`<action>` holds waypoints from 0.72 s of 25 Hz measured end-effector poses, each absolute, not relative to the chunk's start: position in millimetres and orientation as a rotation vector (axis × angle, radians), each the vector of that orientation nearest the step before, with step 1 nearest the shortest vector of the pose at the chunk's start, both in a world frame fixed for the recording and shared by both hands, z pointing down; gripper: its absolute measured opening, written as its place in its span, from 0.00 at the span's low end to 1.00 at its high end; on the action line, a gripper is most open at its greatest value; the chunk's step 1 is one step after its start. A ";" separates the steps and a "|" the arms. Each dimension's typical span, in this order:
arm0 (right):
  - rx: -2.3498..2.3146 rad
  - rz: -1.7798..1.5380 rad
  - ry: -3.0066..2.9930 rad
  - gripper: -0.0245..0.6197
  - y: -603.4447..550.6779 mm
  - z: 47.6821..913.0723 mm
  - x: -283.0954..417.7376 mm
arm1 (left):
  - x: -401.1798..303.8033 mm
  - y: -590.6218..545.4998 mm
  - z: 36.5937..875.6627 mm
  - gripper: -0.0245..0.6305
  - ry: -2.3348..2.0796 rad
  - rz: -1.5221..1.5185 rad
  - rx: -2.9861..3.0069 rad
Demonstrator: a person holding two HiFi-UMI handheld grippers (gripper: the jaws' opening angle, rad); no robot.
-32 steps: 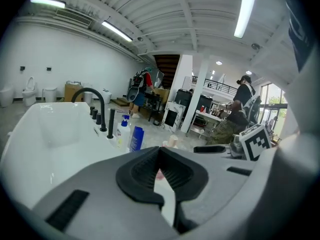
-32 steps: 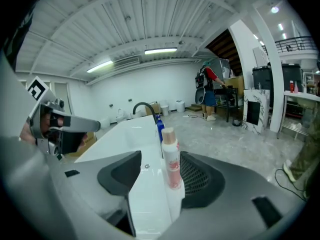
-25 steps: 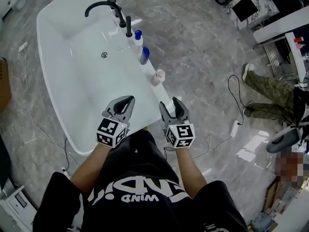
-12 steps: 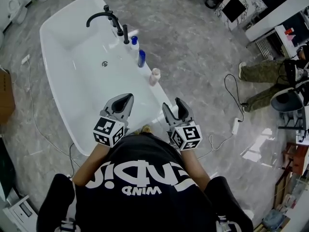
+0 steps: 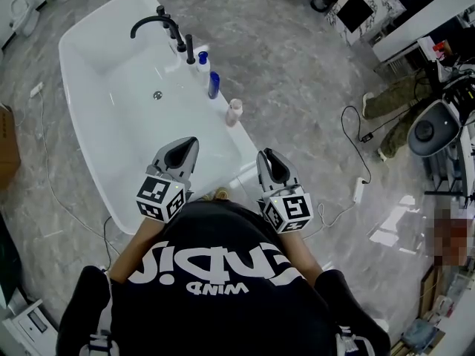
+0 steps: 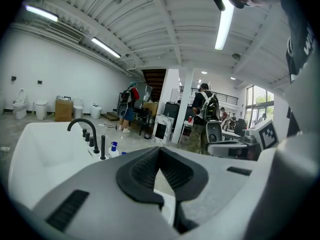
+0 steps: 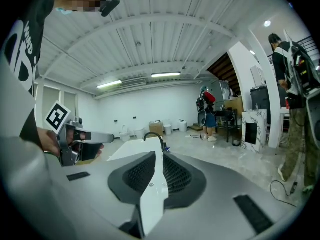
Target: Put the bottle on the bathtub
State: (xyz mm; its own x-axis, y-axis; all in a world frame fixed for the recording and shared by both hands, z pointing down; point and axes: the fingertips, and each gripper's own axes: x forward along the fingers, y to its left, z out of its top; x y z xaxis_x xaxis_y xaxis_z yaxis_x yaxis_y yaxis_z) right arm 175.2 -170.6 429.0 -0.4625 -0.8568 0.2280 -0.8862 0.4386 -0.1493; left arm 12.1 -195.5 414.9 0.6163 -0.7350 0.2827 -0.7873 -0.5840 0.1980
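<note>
The white bathtub (image 5: 89,117) stretches away from me, with a black faucet (image 5: 156,22) at its far end. Three bottles stand on its right rim: a white one with a blue cap (image 5: 202,59), a blue one (image 5: 214,84) and a pale pink one (image 5: 234,112). My left gripper (image 5: 185,146) hovers over the tub's near end, shut and empty. My right gripper (image 5: 268,158) hangs just off the near right corner, also shut on nothing. In the left gripper view the faucet (image 6: 82,129) and the blue-capped bottle (image 6: 114,148) show beyond the jaws.
A cable and power strip (image 5: 358,190) lie on the grey floor to the right. A person's legs (image 5: 390,102) and a round chair (image 5: 430,128) are at the right edge. A cardboard box (image 5: 6,143) sits left of the tub.
The view has pulled back a little from the tub, so the bottles look smaller and farther. Both grippers stay shut and close to my body.
</note>
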 end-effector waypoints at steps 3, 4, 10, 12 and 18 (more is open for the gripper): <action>1.599 0.328 -2.535 0.08 -168.2 427.6 178.6 | 7.8 -193.9 415.6 0.05 -1.242 0.232 2.544; 1.612 0.302 -2.517 0.08 -167.7 427.8 180.7 | 6.6 -193.5 415.7 0.05 -1.248 0.226 2.548; 1.700 0.303 -2.480 0.08 -173.7 430.6 193.6 | -3.0 -195.4 415.8 0.05 -1.303 0.210 2.566; 1.718 0.296 -2.474 0.08 -177.2 428.9 195.5 | -7.4 -197.4 415.0 0.05 -1.319 0.208 2.569; 1.741 0.281 -2.456 0.08 -181.6 428.4 200.8 | -15.6 -201.8 411.5 0.05 -1.360 0.195 2.568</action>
State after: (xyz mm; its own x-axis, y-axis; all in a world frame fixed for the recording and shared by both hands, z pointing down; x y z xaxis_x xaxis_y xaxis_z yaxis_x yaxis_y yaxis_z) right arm 200.8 -181.6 428.4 -0.3322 -0.9212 0.2028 -0.9432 0.3219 -0.0826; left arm -15.6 -201.8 411.5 0.5608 -0.7974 0.2231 -0.8279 -0.5434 0.1389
